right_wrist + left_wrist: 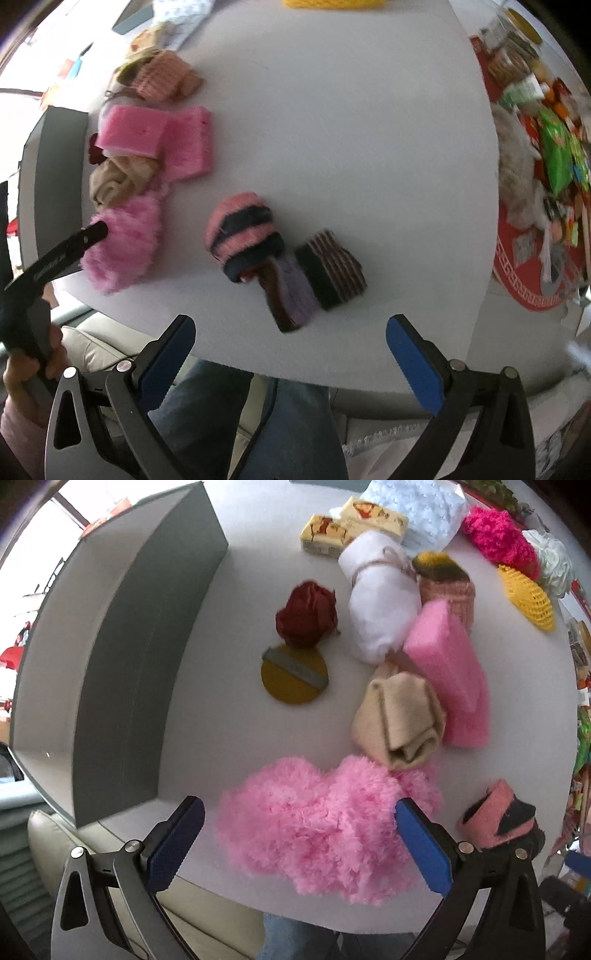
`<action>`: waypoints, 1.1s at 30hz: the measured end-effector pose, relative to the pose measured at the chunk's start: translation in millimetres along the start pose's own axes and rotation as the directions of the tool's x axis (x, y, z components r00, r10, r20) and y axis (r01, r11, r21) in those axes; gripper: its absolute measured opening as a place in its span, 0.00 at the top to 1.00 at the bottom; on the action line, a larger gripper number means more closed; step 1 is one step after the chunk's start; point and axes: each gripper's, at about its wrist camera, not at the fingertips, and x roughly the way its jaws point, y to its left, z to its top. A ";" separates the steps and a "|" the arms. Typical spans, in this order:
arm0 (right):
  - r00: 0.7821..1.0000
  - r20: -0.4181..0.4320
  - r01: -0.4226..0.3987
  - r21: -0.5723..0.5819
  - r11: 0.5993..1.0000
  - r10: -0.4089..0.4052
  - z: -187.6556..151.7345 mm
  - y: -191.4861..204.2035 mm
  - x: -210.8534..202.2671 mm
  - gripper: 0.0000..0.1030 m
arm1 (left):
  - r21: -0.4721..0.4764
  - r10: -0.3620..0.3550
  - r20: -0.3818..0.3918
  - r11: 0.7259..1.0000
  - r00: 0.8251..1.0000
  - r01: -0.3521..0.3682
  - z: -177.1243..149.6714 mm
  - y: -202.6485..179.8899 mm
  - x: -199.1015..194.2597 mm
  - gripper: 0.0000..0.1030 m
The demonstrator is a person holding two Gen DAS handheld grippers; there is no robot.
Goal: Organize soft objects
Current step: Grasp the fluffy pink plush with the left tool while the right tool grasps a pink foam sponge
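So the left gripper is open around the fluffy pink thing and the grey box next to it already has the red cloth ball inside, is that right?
Not quite. The left gripper is open around the fluffy pink thing, but the red cloth ball lies on the table beside the grey box, not inside it. The left wrist view shows nothing inside the box where its interior is visible.

- The left claw (299, 845) is spread wide, its blue pads either side of a fluffy pink duster (317, 827) at the near edge of the white desk (229, 716).
- A grey box (122, 657) stands open on the left.
- Beyond the duster lie a beige folded cloth (399, 720), a pink sponge (447, 672), a white bundle (380, 598) and a dark red ball (306, 614).
- A yellow disc (291, 679) sits just near of the ball.
- A pink-and-black sock roll (502, 819) lies near right.
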 end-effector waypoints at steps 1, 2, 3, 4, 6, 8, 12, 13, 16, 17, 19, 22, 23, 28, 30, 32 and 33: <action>1.000 0.001 0.003 -0.007 1.000 -0.003 2.2 2.8 -0.3 0.00 | -0.009 -0.001 -0.013 1.000 1.000 0.000 -1.4 -0.2 4.3 0.00; 1.000 0.001 0.009 -0.016 1.000 -0.008 6.3 7.0 -0.1 0.00 | -0.024 -0.005 -0.031 1.000 1.000 0.004 -3.3 -1.4 10.4 0.00; 1.000 0.002 0.010 -0.022 1.000 -0.010 9.8 10.1 0.4 0.00 | -0.034 -0.012 -0.039 0.999 0.999 0.010 1.9 1.5 17.3 0.00; 1.000 0.007 0.012 -0.030 0.999 -0.012 12.9 12.1 0.5 0.00 | -0.045 -0.018 -0.043 0.999 0.999 0.016 3.2 2.2 20.0 0.00; 0.999 0.017 0.034 -0.055 0.998 -0.033 22.3 16.5 0.7 0.00 | -0.044 -0.017 -0.032 0.999 0.999 0.015 6.3 -3.5 22.9 0.00; 0.998 0.029 0.055 -0.076 0.996 -0.053 33.7 23.6 2.8 0.00 | -0.028 0.009 -0.030 1.000 0.999 -0.010 6.2 -14.1 28.4 0.00; 0.994 0.051 0.102 -0.105 0.989 -0.097 66.4 41.7 7.3 0.00 | -0.021 0.040 -0.062 0.999 0.997 -0.041 19.4 -28.8 51.8 0.00; 0.993 0.056 0.109 -0.109 0.988 -0.103 71.6 44.5 11.5 0.00 | -0.025 0.045 -0.067 0.999 0.997 -0.047 22.1 -27.3 57.6 0.00; 0.991 0.066 0.126 -0.125 0.984 -0.119 92.9 59.6 22.7 0.00 | -0.046 0.035 -0.092 0.998 0.995 -0.040 25.4 -16.7 66.0 0.00; 0.990 0.061 0.131 -0.132 0.983 -0.124 98.3 65.3 28.1 0.00 | -0.077 0.030 -0.073 0.996 0.997 -0.036 26.9 -15.1 67.9 0.00; 0.991 0.051 0.132 -0.151 0.980 -0.126 107.4 76.1 39.6 0.00 | -0.074 0.031 -0.070 0.997 0.997 -0.036 31.7 -11.5 66.1 0.00; 0.989 0.035 0.151 -0.175 0.973 -0.147 118.0 88.4 56.6 0.00 | -0.054 0.037 -0.071 0.998 0.997 -0.041 32.8 -20.7 72.6 0.00; 0.988 0.036 0.151 -0.178 0.972 -0.147 120.6 89.9 59.9 0.00 | -0.053 0.035 -0.074 0.998 0.997 -0.039 34.5 -30.4 72.2 0.00; 0.992 0.023 0.125 -0.175 0.977 -0.123 128.6 84.7 64.8 0.00 | -0.061 0.015 -0.082 0.998 0.997 -0.020 49.5 -24.1 75.3 0.00; 0.987 0.046 0.157 -0.147 0.977 -0.151 128.7 67.9 55.7 0.00 | -0.059 0.004 -0.085 0.998 0.996 -0.009 53.7 -10.6 78.1 0.00; 0.976 0.074 0.212 -0.106 0.971 -0.205 127.2 44.5 44.8 0.00 | -0.060 -0.009 -0.086 0.998 0.996 0.004 53.2 0.1 82.6 0.00; 0.969 0.082 0.241 -0.083 0.967 -0.234 124.5 33.2 40.5 0.00 | -0.062 -0.018 -0.087 0.998 0.996 0.013 53.1 4.4 85.1 0.00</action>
